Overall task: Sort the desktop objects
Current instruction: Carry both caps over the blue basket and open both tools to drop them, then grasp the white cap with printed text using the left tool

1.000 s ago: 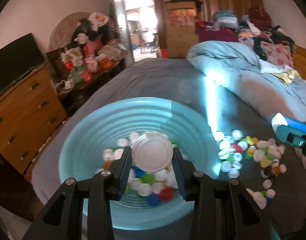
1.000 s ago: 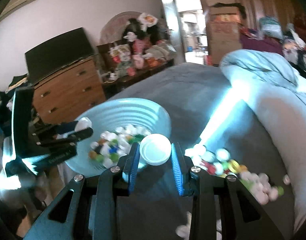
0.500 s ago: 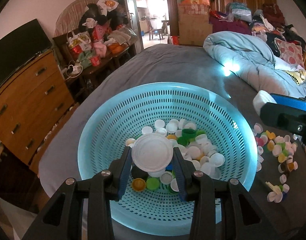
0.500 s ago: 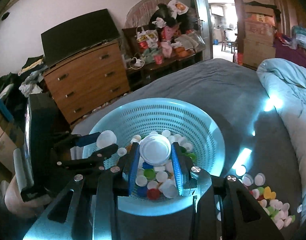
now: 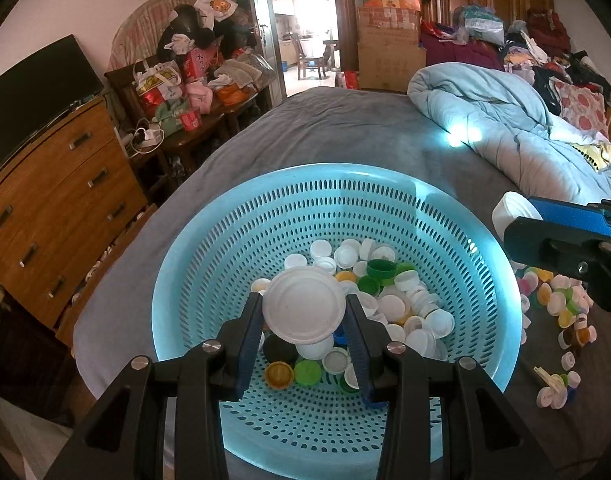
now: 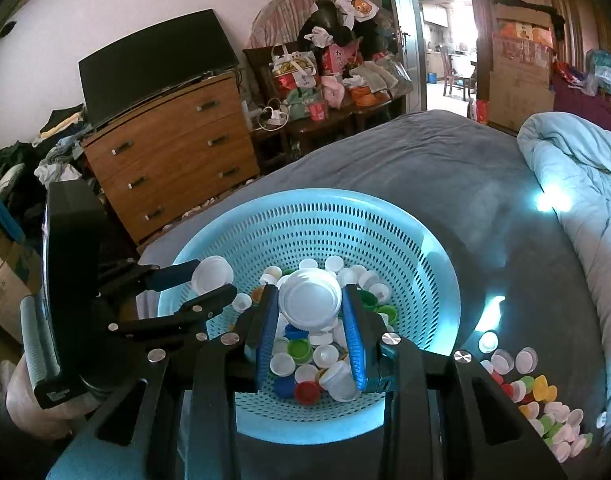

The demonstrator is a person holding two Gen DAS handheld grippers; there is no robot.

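Left wrist view, items listed largest first.

1. Bed [image 5: 345, 128], grey cover, fills the middle of the frame; rolled blue quilt [image 5: 505, 120] at upper right.
2. Basket [image 5: 209, 264], light blue, perforated, lower centre on the bed. Holds a heap of bottle caps [image 5: 389, 304], mostly white with some green, yellow and blue.
3. Loose caps [image 5: 561, 304], still unsorted, on the bed at right, just beside the basket rim.
4. Left gripper [image 5: 304, 312], lower centre, clamped on a large white lid [image 5: 304, 304], held over the heap.
5. Right gripper [image 6: 309, 300] (right wrist view, lower centre), clamped on a smaller white lid [image 6: 309, 294], also over the basket interior.

Step in hand, as judged: dropping both lids into the basket. To do it well, keep each lid over the middle of the bowl, well inside the rim, and part the jaws fully so the lid falls flat onto the heap (a tilted release might send it rolling toward the rim). Keep the two grippers apart while releasing.

Change from the frame a second earlier: the right gripper then held its lid at the near rim of the basket, over the bed; it is now above the heap. The left wrist view then showed the basket farther off and blurred; now it sits closer and sharp, lid still gripped.
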